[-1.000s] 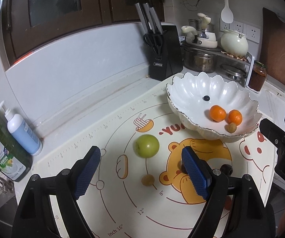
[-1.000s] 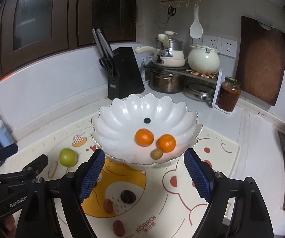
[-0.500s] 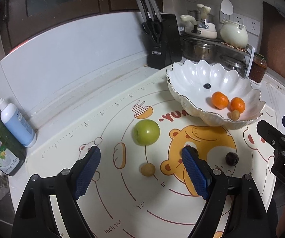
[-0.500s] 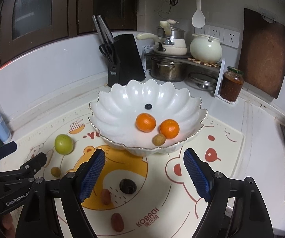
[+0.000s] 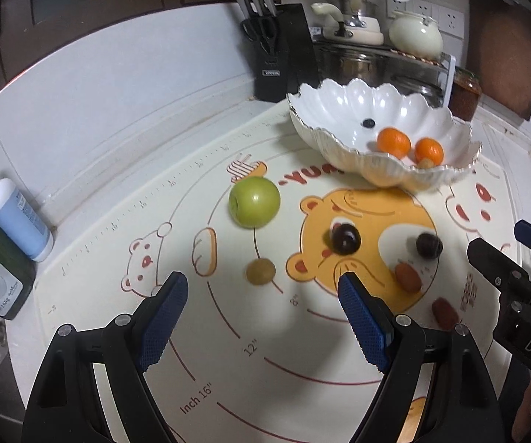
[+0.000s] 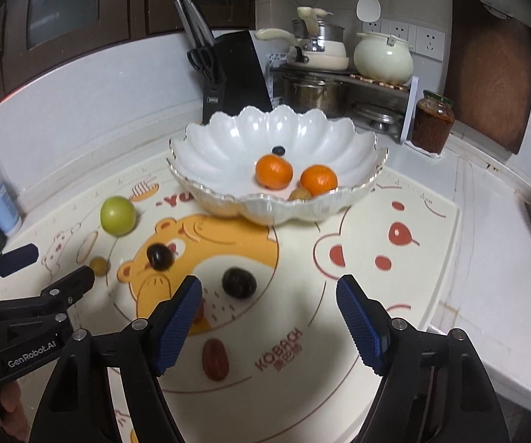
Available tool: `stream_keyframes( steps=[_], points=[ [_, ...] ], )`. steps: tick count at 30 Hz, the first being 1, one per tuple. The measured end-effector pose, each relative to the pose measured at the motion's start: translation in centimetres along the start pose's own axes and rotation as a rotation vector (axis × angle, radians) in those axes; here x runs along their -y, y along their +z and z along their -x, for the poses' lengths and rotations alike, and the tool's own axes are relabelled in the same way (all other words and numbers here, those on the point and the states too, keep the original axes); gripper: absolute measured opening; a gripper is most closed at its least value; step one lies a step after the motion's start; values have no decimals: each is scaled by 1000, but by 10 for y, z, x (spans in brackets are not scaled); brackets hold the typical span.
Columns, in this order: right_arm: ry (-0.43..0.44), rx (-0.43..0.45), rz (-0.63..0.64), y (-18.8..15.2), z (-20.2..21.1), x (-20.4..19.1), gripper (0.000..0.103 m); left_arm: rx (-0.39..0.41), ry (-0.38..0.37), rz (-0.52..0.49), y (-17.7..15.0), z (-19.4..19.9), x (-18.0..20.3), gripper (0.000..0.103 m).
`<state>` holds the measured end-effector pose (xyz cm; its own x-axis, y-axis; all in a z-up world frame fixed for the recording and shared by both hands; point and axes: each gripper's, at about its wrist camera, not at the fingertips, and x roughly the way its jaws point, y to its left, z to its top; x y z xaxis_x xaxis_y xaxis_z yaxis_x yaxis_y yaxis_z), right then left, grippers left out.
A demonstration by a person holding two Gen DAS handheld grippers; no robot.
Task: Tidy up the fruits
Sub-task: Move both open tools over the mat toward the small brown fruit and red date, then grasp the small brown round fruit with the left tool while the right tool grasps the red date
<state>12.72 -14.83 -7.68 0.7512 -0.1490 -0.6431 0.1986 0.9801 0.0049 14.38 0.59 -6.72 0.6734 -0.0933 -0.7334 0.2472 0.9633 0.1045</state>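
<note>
A white scalloped bowl holds two oranges, a small tan fruit and a blueberry. On the bear mat lie a green apple, a small tan fruit, two dark plums and two red dates. My left gripper is open and empty, above the mat just short of the tan fruit. My right gripper is open and empty, near the dark plum and dates.
A black knife block stands behind the bowl. A rack with pots and a jar sit at the back right. Soap bottles stand at the left mat edge. A cutting board leans on the wall.
Both grippers have pulled back and lowered toward the near side of the mat; more loose fruit shows in front of them. Both stay open and empty.
</note>
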Motion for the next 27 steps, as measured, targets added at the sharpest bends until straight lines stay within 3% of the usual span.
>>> stream_keyframes(
  steps=[15,27],
  points=[
    [-1,-89,-53,-28,-10,-26,66,-19,-34,-71,-1,-27,-15,74],
    [-37,-145,-109,-34,-21,-30,60,-47,-81,-117,2,-51,-12,61]
  ],
)
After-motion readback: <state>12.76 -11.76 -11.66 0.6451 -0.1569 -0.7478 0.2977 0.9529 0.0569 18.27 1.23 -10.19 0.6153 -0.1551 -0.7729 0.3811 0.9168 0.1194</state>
